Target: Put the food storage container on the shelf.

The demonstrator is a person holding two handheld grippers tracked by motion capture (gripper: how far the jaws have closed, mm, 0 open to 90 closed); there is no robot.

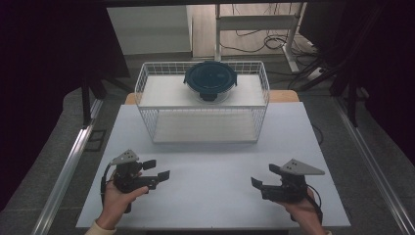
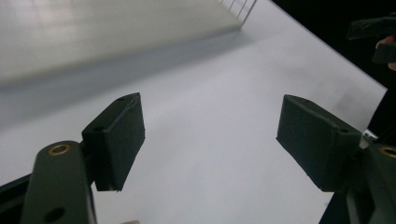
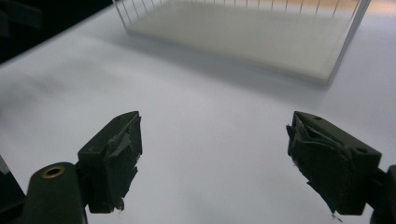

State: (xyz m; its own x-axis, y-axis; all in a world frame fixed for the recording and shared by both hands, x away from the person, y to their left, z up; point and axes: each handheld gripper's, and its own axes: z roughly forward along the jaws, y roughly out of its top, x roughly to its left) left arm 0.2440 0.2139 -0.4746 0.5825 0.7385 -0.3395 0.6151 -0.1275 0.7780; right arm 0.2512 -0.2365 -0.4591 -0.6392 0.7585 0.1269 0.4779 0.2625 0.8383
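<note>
The left gripper (image 1: 160, 169) and the right gripper (image 1: 262, 176) hover low over the white table (image 1: 210, 161) at about seven and five o'clock, both with jaws wide apart and nothing between them. The round dark-lidded container (image 1: 210, 81) sits on top of the wire rack (image 1: 147, 93) at twelve o'clock, well apart from both. A good approach would likely bring both grippers up level with the lid, one from each side, before closing.
</note>
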